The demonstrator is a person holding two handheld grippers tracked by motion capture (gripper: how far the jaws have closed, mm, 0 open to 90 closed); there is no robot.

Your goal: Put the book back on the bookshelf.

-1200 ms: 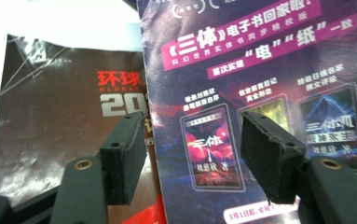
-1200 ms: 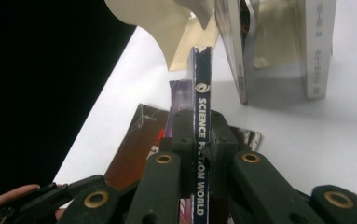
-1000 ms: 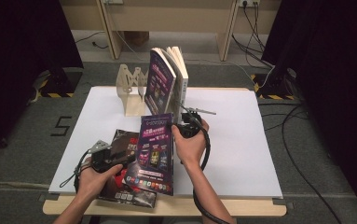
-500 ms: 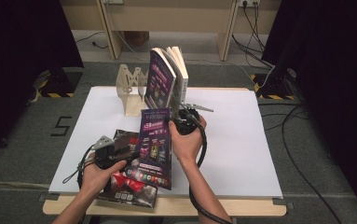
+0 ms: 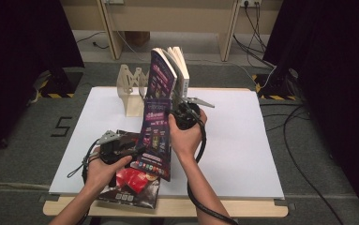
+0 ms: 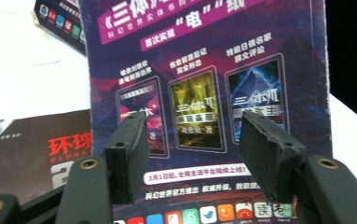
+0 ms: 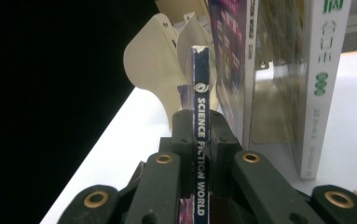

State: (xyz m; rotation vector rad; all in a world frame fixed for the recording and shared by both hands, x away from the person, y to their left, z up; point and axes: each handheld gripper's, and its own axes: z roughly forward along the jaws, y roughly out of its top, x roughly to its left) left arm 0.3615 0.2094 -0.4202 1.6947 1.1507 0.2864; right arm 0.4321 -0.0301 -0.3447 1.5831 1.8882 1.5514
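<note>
Purple magazine, black grippers, white table

The held magazine (image 5: 155, 136) has a purple cover with pink bands, white letters and three small coloured panels; its spine (image 7: 199, 140) is dark blue with white words. The magazine lying flat (image 5: 132, 185) is black with red. The table (image 5: 243, 145) is white, the book stand (image 5: 131, 86) beige, both grippers black.

Looks like a lab recording booth: a white table (image 5: 243, 140) is hemmed in by black curtains (image 5: 22, 42), cables (image 5: 303, 154) are trailed over grey carpet, hazard-taped stands (image 5: 55, 86) are parked alongside.
</note>
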